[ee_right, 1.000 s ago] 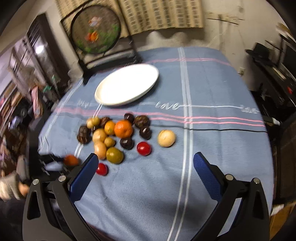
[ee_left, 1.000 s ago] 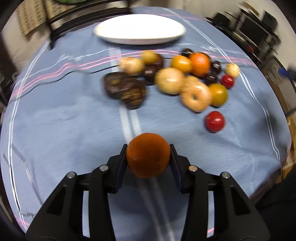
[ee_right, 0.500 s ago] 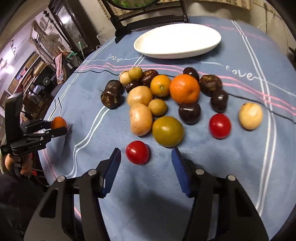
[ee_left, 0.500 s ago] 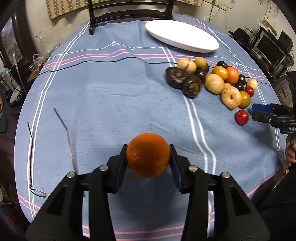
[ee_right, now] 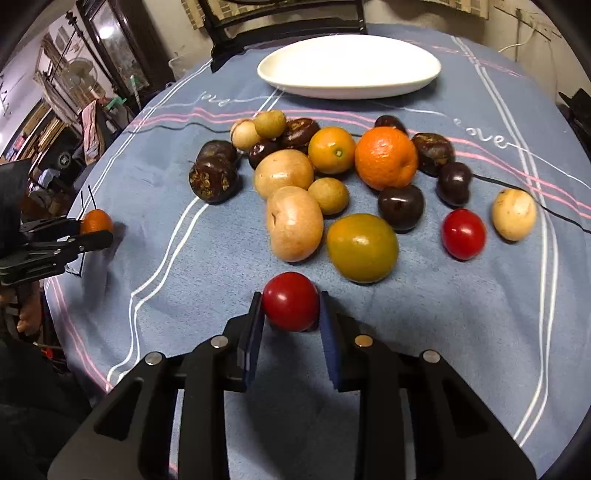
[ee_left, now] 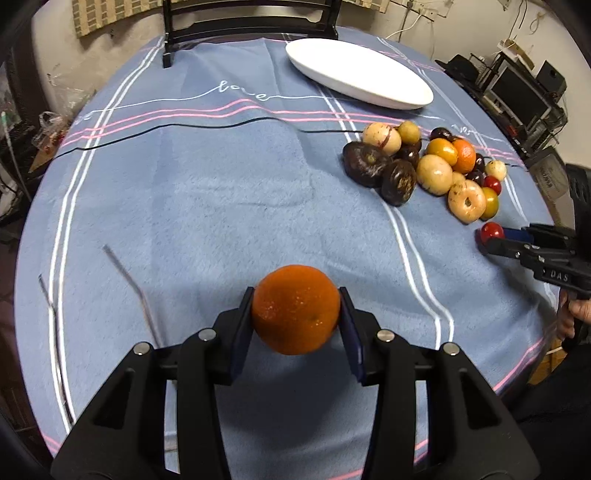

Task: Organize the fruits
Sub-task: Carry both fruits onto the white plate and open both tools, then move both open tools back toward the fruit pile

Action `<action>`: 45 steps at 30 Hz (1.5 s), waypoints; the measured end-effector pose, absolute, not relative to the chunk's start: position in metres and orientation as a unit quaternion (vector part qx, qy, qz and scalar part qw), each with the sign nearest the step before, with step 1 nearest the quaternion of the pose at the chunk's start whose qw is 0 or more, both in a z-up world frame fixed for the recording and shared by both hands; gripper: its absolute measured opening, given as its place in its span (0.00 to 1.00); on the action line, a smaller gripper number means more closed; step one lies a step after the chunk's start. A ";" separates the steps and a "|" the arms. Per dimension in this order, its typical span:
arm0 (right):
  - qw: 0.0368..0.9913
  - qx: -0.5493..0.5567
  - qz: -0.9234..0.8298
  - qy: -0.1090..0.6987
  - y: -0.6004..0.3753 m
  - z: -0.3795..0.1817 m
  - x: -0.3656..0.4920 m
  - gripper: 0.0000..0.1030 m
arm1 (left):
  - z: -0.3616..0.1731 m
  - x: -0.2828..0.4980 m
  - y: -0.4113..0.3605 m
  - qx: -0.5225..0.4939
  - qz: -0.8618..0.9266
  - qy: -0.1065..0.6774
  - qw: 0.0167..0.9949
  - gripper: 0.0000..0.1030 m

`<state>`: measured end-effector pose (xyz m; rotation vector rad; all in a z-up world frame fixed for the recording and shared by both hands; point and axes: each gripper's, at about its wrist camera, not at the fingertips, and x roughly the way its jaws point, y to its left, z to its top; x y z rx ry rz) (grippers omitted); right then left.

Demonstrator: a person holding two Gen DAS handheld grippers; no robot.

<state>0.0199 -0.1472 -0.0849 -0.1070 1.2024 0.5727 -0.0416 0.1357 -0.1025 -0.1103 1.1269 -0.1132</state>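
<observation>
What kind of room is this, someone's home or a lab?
Most likely a lived-in home dining room: a round table under a blue "love" tablecloth, a dark wooden chair pulled up to it, a white plate, and a cluttered glass-fronted cabinet behind.

You sit at a round table with a blue cloth (ee_left: pixel 207 192) that has white and pink stripes. A dark wooden chair (ee_left: pixel 247 22) stands at the far side, by a pale, stained wall (ee_left: pixel 110 48). To your right are dark shelves with black boxes (ee_left: pixel 517 92). To your left is a tall glass cabinet (ee_right: pixel 110 48) among clutter.
</observation>
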 end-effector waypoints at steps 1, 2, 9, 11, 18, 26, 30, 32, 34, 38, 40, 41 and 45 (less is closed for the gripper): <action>0.789 -0.044 0.257 0.556 -0.154 -0.081 0.021 0.29 | -0.102 -0.035 0.135 -0.056 -0.059 0.533 0.842 0.42; 0.794 -0.038 0.247 0.555 -0.162 -0.077 0.023 0.29 | -0.101 -0.028 0.133 -0.059 -0.064 0.531 0.843 0.42; 0.824 0.026 0.216 0.522 -0.214 -0.043 0.081 0.29 | -0.074 0.051 0.106 -0.042 -0.085 0.502 0.860 0.43; 0.830 0.026 0.222 0.510 -0.214 -0.036 0.110 0.29 | -0.062 0.088 0.092 -0.032 -0.091 0.491 0.866 0.43; 0.833 -0.009 0.283 0.475 -0.166 -0.040 0.212 0.29 | -0.054 0.192 0.049 -0.019 -0.093 0.480 0.872 0.43; 0.813 -0.058 0.287 0.504 -0.127 -0.086 0.270 0.52 | -0.096 0.259 0.033 -0.025 -0.063 0.517 0.853 0.54; 0.843 -0.026 0.271 0.463 -0.146 -0.064 0.257 0.72 | -0.091 0.257 0.031 -0.003 -0.056 0.514 0.856 0.65; 0.854 0.006 0.265 0.447 -0.161 -0.043 0.242 0.72 | -0.081 0.248 0.036 -0.009 -0.056 0.505 0.861 0.65; 0.862 0.031 0.260 0.433 -0.175 -0.027 0.225 0.73 | -0.067 0.231 0.050 -0.033 -0.056 0.493 0.868 0.72; 0.865 0.064 0.225 0.443 -0.200 -0.017 0.180 0.96 | -0.059 0.186 0.072 -0.057 -0.047 0.483 0.873 0.75; 0.861 0.069 0.204 0.461 -0.210 -0.022 0.152 0.96 | -0.062 0.156 0.087 -0.061 -0.035 0.488 0.870 0.75; 0.858 0.076 0.192 0.471 -0.218 -0.026 0.134 0.96 | -0.066 0.137 0.096 -0.065 -0.029 0.493 0.867 0.75; 0.830 0.139 0.168 0.513 -0.235 -0.040 0.090 0.96 | -0.085 0.076 0.125 -0.088 -0.009 0.518 0.851 0.75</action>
